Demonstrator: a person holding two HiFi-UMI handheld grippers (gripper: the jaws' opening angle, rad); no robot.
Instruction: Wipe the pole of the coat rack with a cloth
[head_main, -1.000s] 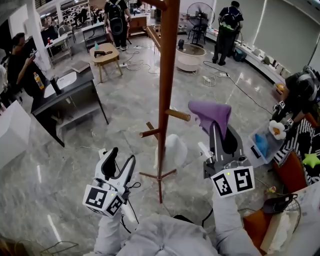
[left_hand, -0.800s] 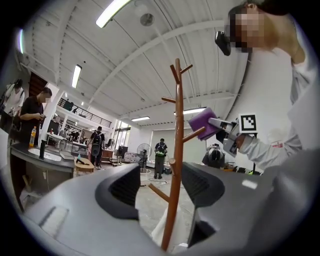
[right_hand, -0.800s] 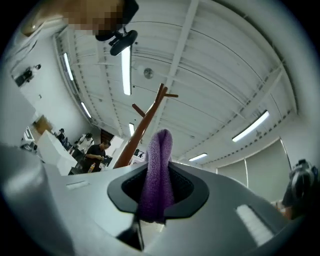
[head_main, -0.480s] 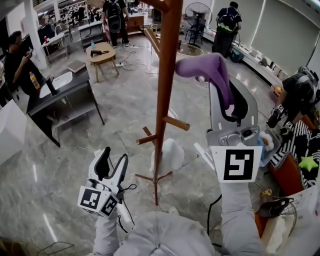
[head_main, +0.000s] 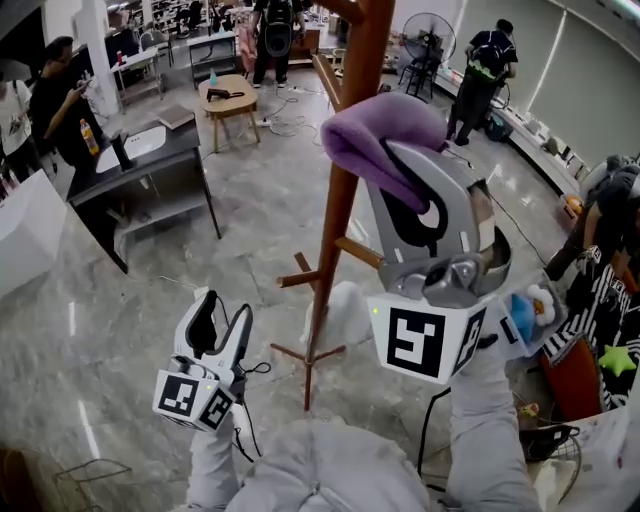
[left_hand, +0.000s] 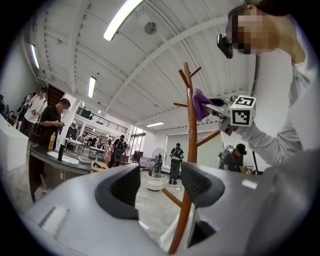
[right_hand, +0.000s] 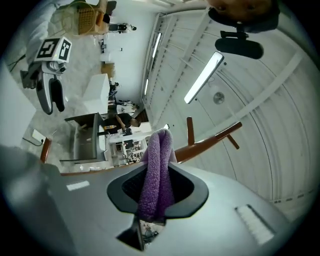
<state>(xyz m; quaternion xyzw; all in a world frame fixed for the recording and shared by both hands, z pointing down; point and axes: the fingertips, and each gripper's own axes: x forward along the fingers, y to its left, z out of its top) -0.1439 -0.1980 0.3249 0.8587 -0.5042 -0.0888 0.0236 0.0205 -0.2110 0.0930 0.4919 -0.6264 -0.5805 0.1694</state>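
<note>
Jaws of right gripper clamp purple cloth against pole; left gripper jaws stand apart.

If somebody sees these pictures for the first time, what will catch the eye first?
The purple cloth, pinched in the right tongs, is held high beside the brown coat rack pole in the middle of the head view. Lower down, at the left, the left tongs stand open and empty, apart from the pole.

Cloth at pole; left tool below.
</note>
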